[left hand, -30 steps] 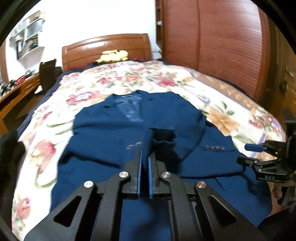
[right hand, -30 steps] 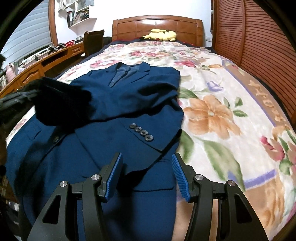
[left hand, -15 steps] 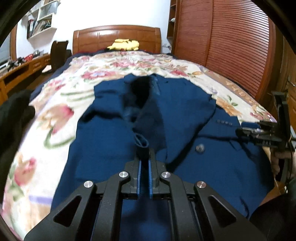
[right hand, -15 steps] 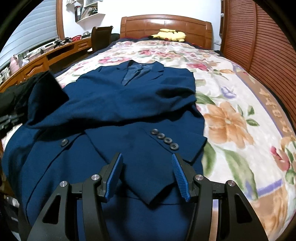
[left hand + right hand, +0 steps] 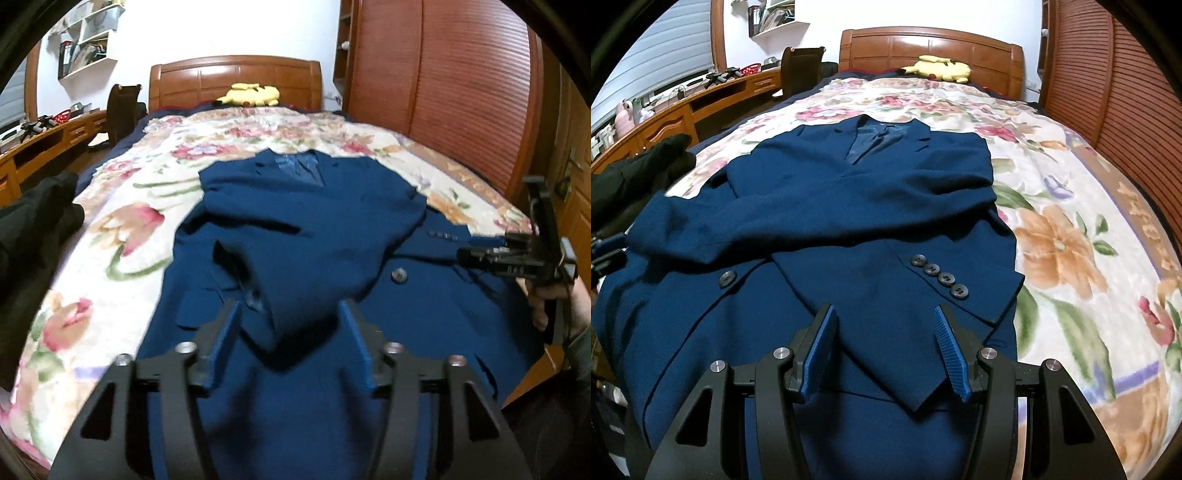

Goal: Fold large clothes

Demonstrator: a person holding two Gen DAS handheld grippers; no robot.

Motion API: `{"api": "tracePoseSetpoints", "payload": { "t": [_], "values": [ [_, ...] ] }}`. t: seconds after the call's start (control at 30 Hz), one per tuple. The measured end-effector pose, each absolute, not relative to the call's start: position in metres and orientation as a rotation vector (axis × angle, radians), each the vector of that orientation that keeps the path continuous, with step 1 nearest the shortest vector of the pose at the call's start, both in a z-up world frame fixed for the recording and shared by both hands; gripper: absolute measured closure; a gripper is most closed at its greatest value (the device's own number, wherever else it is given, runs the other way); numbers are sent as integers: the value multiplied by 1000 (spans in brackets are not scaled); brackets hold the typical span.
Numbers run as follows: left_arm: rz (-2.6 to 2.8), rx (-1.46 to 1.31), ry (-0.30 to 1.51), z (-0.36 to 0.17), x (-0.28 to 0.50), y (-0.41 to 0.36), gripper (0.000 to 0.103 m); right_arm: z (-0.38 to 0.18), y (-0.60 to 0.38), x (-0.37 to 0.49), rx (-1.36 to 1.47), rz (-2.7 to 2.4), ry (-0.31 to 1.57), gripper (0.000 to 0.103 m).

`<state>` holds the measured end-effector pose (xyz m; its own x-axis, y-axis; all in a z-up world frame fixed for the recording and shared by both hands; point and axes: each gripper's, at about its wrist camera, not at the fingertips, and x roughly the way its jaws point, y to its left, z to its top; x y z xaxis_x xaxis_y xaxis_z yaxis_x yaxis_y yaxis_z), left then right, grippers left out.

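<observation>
Navy jacket (image 5: 871,206) lies flat on floral bedspread (image 5: 1071,221), both sleeves folded across chest. L gripper (image 5: 288,325) jaws just opened, now wide, sleeve cuff (image 5: 266,314) loose between them, not pinched. R gripper (image 5: 882,332) half-open over other cuff, holding nothing.

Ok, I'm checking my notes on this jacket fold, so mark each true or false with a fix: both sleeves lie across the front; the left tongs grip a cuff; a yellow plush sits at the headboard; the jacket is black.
1. Both sleeves lie across the front of the jacket: true.
2. The left tongs grip a cuff: false, they stand open.
3. A yellow plush sits at the headboard: true.
4. The jacket is black: false, it is navy blue.
</observation>
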<state>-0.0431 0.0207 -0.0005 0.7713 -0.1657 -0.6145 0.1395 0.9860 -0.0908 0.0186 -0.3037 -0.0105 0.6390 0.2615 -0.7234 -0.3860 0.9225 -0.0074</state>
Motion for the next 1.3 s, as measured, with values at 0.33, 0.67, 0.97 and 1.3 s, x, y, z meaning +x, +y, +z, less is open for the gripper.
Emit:
{"api": "tracePoseSetpoints", "payload": {
  "t": [0.33, 0.67, 0.97, 1.3],
  "values": [
    [-62, -26, 669, 9, 5, 35, 26, -10, -306, 16, -170, 368, 794, 46],
    [-38, -61, 877, -36, 65, 46, 26, -8, -321, 16, -143, 329, 789, 46],
    [-90, -36, 879, -36, 54, 39, 101, -6, -320, 14, -147, 338, 786, 46],
    [-200, 13, 655, 18, -30, 15, 101, -7, -322, 17, -142, 335, 787, 46]
  ]
}}
